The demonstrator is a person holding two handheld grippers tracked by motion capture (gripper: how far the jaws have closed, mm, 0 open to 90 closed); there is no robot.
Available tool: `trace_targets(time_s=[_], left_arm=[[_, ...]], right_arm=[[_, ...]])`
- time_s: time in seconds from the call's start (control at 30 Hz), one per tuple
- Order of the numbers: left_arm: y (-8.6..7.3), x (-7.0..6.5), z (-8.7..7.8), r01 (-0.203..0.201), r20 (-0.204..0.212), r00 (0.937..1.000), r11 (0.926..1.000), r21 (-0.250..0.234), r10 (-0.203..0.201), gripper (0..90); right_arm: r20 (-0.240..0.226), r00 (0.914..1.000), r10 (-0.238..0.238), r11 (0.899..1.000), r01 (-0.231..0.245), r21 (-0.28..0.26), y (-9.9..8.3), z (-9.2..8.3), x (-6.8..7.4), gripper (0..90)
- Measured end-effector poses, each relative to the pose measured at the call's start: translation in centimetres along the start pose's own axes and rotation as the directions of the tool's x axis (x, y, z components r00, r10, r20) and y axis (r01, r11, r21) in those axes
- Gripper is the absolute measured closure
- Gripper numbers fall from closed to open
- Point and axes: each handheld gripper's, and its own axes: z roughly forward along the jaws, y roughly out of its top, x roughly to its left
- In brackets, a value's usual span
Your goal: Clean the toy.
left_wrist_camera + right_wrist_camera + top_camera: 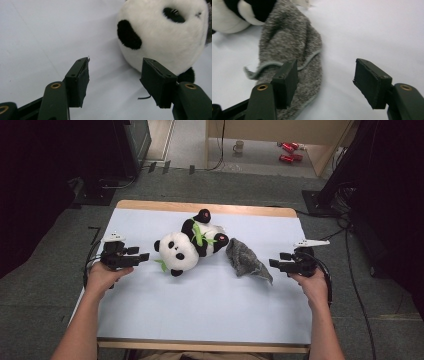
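Note:
A black-and-white plush panda [187,245] with green leaves lies on its back in the middle of the white sheet. Its round head [165,35] is close ahead of my left gripper [115,75], a little to the right of the open jaws, which hold nothing. In the high view that left gripper [142,257] sits just left of the panda. A grey knitted sock [246,260] lies right of the panda. My right gripper [274,264] points at it from the right. The sock [294,45] lies under and beyond the left jaw of the right gripper [325,77], which stands open.
The white sheet [210,305] covers a wooden table [200,346] with bare room toward the front. Beyond the table on the floor are a mug [239,146], red cans [290,151] and dark equipment [350,180] at the right.

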Motion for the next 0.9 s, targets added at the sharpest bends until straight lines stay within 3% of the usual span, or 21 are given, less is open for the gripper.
trace_targets(time_s=[0.2,0.37,0.57,0.7,0.77,0.9], left_arm=[[-1.2,0.8,0.3,-0.018,-0.042,0.9989,0.9995,0.026,0.019,38.5],[-1.9,1.3,0.8,-0.016,-0.066,0.9976,0.9981,0.060,0.020,38.7],[-2.4,1.8,1.3,-0.029,-0.086,0.9956,0.9963,0.081,0.036,38.6],[-2.6,2.0,1.5,-0.024,-0.069,0.9972,0.9958,0.088,0.030,38.1],[-2.6,2.0,1.5,-0.024,-0.075,0.9967,0.9956,0.090,0.031,37.4],[-2.8,2.1,1.8,-0.020,-0.097,0.9948,0.9935,0.112,0.031,36.9]], right_arm=[[0.056,0.9978,0.035,0.999,-0.035,0.003,-0.1,0.4,-1.3,40.4],[0.115,0.9912,0.066,0.994,-0.076,0.084,-0.8,1.8,-2.7,40.9],[0.166,0.9819,0.092,0.986,-0.113,0.123,-1.6,3.0,-3.7,42.8],[0.169,0.9815,0.090,0.990,-0.106,0.091,-2.0,2.9,-3.9,41.6],[0.166,0.9836,0.071,0.994,-0.083,0.068,-2.4,3.0,-3.8,39.8],[0.170,0.9828,0.072,0.996,-0.080,0.036,-2.8,3.0,-3.7,38.7]])
